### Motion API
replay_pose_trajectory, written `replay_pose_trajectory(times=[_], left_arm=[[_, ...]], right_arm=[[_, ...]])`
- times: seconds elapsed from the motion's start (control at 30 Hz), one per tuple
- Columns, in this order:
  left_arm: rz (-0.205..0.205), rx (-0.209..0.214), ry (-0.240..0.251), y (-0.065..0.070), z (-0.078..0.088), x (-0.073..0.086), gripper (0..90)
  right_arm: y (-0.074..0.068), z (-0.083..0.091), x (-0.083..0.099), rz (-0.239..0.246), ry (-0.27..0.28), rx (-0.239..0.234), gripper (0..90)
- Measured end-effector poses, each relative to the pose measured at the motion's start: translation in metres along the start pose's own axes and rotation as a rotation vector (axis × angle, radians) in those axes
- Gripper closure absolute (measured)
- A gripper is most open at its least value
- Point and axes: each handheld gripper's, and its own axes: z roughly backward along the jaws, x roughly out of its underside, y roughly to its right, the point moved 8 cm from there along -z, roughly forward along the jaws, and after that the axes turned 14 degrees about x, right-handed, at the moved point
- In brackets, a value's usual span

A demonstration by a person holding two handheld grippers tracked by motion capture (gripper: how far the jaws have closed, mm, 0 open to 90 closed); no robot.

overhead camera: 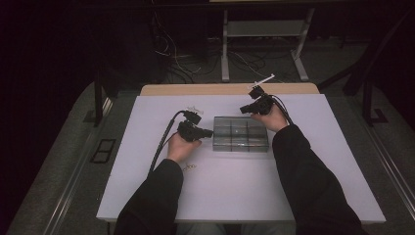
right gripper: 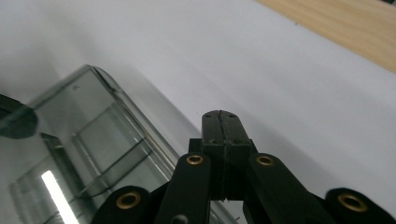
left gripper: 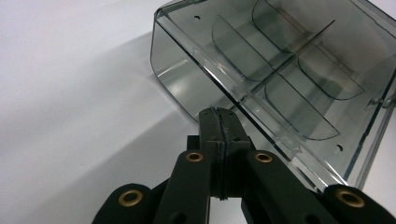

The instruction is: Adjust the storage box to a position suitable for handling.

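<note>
A smoky clear plastic box (overhead camera: 241, 133) with several compartments lies at the middle of the white table. My left gripper (overhead camera: 209, 132) is shut with nothing between its jaws, and its tip is right at the box's left wall. In the left gripper view the closed tip (left gripper: 219, 122) is against the rim of the box (left gripper: 280, 60); I cannot tell whether it touches. My right gripper (overhead camera: 243, 109) is also shut and empty, just above the box's far edge. In the right gripper view its tip (right gripper: 220, 123) hangs over the table beside a corner of the box (right gripper: 93, 140).
A few small metal rings (overhead camera: 190, 167) lie on the white table top (overhead camera: 235, 196) by the left wrist. A wooden strip (overhead camera: 195, 89) runs along the table's far edge. Beyond it are desk legs (overhead camera: 225, 54) and cables on the dark floor.
</note>
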Motion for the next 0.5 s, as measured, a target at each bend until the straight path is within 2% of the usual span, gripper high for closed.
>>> replay_pose_trajectory(times=[0.17,0.33,0.5], left_arm=[[0.002,0.004,0.004,0.0005,-0.0024,0.0006,89.0],[0.0,0.006,0.003,0.003,-0.004,0.0013,89.1],[-0.006,0.016,-0.002,0.0087,-0.0089,0.0022,89.1]], right_arm=[[-0.0029,-0.0111,0.0073,0.022,-0.063,0.012,89.5],[0.0007,-0.0101,0.0096,0.013,-0.081,0.006,89.5],[-0.002,-0.0069,0.0116,0.038,-0.095,-0.016,89.5]])
